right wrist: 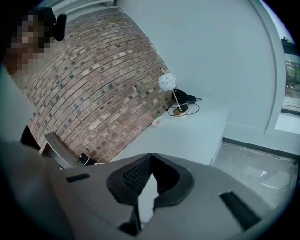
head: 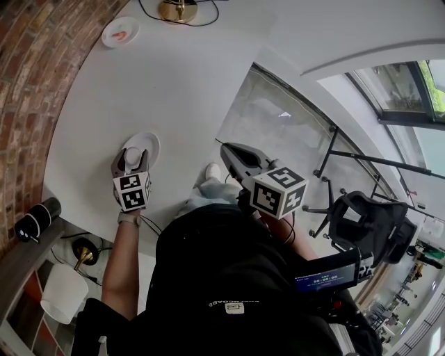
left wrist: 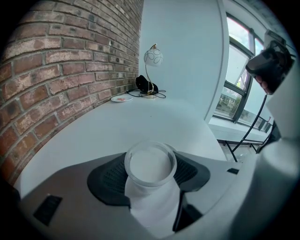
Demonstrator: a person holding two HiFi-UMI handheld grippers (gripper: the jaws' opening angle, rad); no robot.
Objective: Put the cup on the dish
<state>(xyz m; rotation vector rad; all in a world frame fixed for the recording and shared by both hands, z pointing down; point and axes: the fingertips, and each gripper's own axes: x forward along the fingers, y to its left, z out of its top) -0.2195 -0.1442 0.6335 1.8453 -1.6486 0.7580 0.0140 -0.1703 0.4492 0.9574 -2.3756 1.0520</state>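
Observation:
A clear, frosted-looking cup (left wrist: pixel 151 164) stands upright between the dark pads of my left gripper (left wrist: pixel 151 172), its round rim facing the camera. The pads hug both of its sides. In the head view the cup (head: pixel 132 157) and the left gripper (head: pixel 131 163) are over the near part of a white dish (head: pixel 150 142) on the white table (head: pixel 174 83). Whether the cup's base touches the dish is hidden. My right gripper (head: pixel 225 148) hangs off the table's right edge, and its fingertips (right wrist: pixel 149 158) meet with nothing between them.
A brick wall (left wrist: pixel 56 70) runs along the table's left side. At the far end stand a small plate (head: pixel 119 32) with something pink on it and a globe lamp (left wrist: pixel 153 57) with a brass base (head: pixel 177 10). A black office chair (head: pixel 368 222) stands on the floor at the right.

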